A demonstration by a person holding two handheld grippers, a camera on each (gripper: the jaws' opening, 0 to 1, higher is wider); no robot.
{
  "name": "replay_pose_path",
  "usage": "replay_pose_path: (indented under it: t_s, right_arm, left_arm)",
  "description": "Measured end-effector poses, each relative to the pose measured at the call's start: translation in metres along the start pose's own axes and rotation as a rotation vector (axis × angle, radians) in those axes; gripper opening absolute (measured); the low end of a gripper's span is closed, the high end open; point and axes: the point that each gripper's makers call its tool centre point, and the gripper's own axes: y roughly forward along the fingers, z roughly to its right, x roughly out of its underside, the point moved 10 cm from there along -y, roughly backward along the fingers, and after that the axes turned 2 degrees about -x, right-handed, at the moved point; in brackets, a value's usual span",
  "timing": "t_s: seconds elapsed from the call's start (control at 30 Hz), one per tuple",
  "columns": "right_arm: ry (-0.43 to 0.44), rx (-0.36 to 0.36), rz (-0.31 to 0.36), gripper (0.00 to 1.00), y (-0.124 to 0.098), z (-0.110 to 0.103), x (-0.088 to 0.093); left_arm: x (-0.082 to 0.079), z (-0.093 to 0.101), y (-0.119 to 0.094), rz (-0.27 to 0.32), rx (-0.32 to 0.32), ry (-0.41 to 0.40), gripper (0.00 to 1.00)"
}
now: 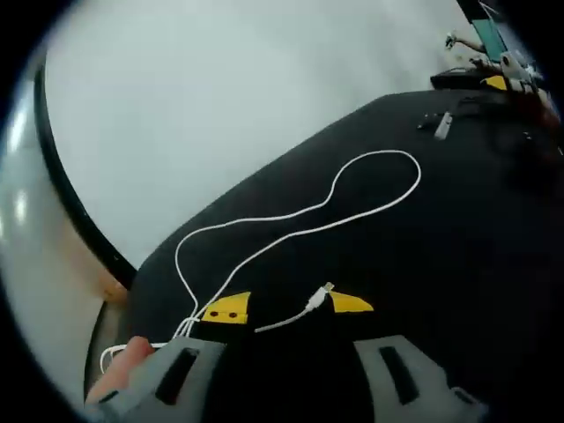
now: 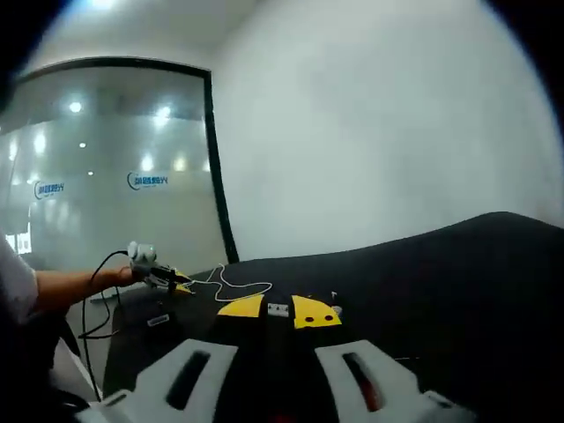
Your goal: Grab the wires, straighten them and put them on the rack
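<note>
A white cable (image 1: 291,236) lies in a long loop on the black table (image 1: 458,264). Its plug end (image 1: 324,291) rests between the yellow tips of my left gripper (image 1: 289,307), which stands open just above the table; the cable also runs past the left tip toward a hand (image 1: 128,357). In the right gripper view the same cable (image 2: 238,285) trails from the left gripper (image 2: 152,264), far left. My right gripper (image 2: 278,310) has its tips a narrow gap apart, with a small grey piece (image 2: 278,309) in that gap; gripped or lying beyond, I cannot tell.
A small grey part (image 1: 442,125) and dark clutter (image 1: 515,84) sit at the table's far right end. The person's arm (image 2: 62,289) reaches in from the left, with a black cord (image 2: 92,304) hanging below it. A glass wall with a black frame (image 2: 216,167) stands behind.
</note>
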Motion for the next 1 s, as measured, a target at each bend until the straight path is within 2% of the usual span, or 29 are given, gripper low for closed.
replay_pose_path:
  t_s: [0.07, 0.13, 0.17, 0.2, 0.23, 0.27, 0.3, 0.33, 0.37, 0.4, 0.43, 0.5, 0.53, 0.57, 0.63, 0.73, 0.83, 0.87, 0.9, 0.93, 1.0]
  right_arm:
    - [-0.003, 0.002, 0.0, 0.08, 0.0, 0.0, 0.0]
    - [-0.004, 0.007, -0.005, 0.08, 0.001, 0.001, 0.0]
    - [-0.004, 0.01, -0.008, 0.08, 0.001, 0.002, 0.001]
    - [-0.003, 0.012, -0.011, 0.08, 0.001, 0.003, 0.001]
    - [-0.002, 0.011, -0.014, 0.08, 0.002, 0.003, 0.001]
    - [0.0, 0.009, -0.018, 0.08, 0.002, 0.003, 0.002]
    - [0.001, 0.01, -0.02, 0.08, 0.002, 0.003, 0.002]
    - [0.0, 0.011, -0.022, 0.08, 0.001, 0.003, 0.002]
    - [0.0, 0.011, -0.024, 0.08, 0.001, 0.003, 0.002]
    - [-0.001, 0.009, -0.027, 0.08, 0.001, 0.003, 0.003]
    - [-0.003, 0.008, -0.029, 0.08, 0.001, 0.002, 0.003]
    - [-0.02, -0.004, -0.033, 0.08, 0.002, 0.0, 0.003]
    - [-0.033, -0.017, -0.03, 0.08, 0.003, -0.003, 0.002]
    - [-0.045, -0.026, -0.03, 0.08, 0.003, -0.005, 0.002]
    - [-0.071, -0.044, -0.034, 0.08, 0.004, -0.01, 0.002]
    - [-0.085, -0.075, -0.027, 0.1, 0.006, -0.017, 0.0]
    - [-0.064, -0.136, 0.014, 0.11, 0.007, -0.026, -0.007]
    - [-0.046, -0.161, 0.023, 0.11, 0.007, -0.03, -0.009]
    - [-0.012, -0.188, 0.026, 0.11, 0.008, -0.037, -0.012]
    - [-0.002, -0.201, 0.039, 0.11, 0.011, -0.043, -0.015]
    - [0.119, -0.2, 0.015, 0.1, 0.02, -0.055, -0.014]
  left_arm:
    - [-0.004, 0.002, 0.0, 0.032, 0.0, -0.019, 0.24]
    - [-0.004, 0.002, 0.004, 0.032, 0.01, -0.03, 0.2]
    - [-0.004, 0.002, 0.007, 0.031, 0.02, -0.033, 0.16]
    - [-0.004, 0.005, 0.011, 0.006, 0.042, -0.08, 0.1]
    - [-0.006, 0.006, 0.013, -0.007, 0.033, -0.115, 0.04]
    - [-0.008, 0.004, 0.013, -0.026, -0.011, -0.166, 0.03]
    - [-0.011, 0.002, 0.012, -0.09, -0.035, -0.286, 0.02]
    - [-0.019, 0.002, 0.009, -0.114, -0.009, -0.45, 0.01]
    - [-0.032, 0.007, 0.003, -0.083, 0.067, -0.556, 0.01]
    - [-0.049, 0.015, -0.005, -0.034, 0.143, -0.615, 0.01]
    - [-0.067, 0.022, -0.012, 0.032, 0.191, -0.622, 0.01]
    - [-0.104, 0.038, -0.029, 0.11, 0.272, -0.633, 0.01]
    - [-0.124, 0.049, -0.037, 0.165, 0.347, -0.632, 0.01]
    - [-0.143, 0.061, -0.045, 0.202, 0.41, -0.663, 0.01]
    - [-0.177, 0.081, -0.057, 0.261, 0.547, -0.723, 0.01]
    - [-0.215, 0.114, -0.068, 0.321, 0.708, -0.814, 0.01]
    - [-0.233, 0.143, -0.06, 0.295, 0.835, -0.977, 0.01]
    - [-0.235, 0.148, -0.057, 0.29, 0.863, -1.004, 0.01]
    - [-0.236, 0.153, -0.051, 0.276, 0.886, -1.02, 0.01]
    - [-0.237, 0.158, -0.044, 0.273, 0.886, -1.001, 0.01]
    - [-0.239, 0.168, -0.032, 0.244, 0.895, -0.997, 0.01]
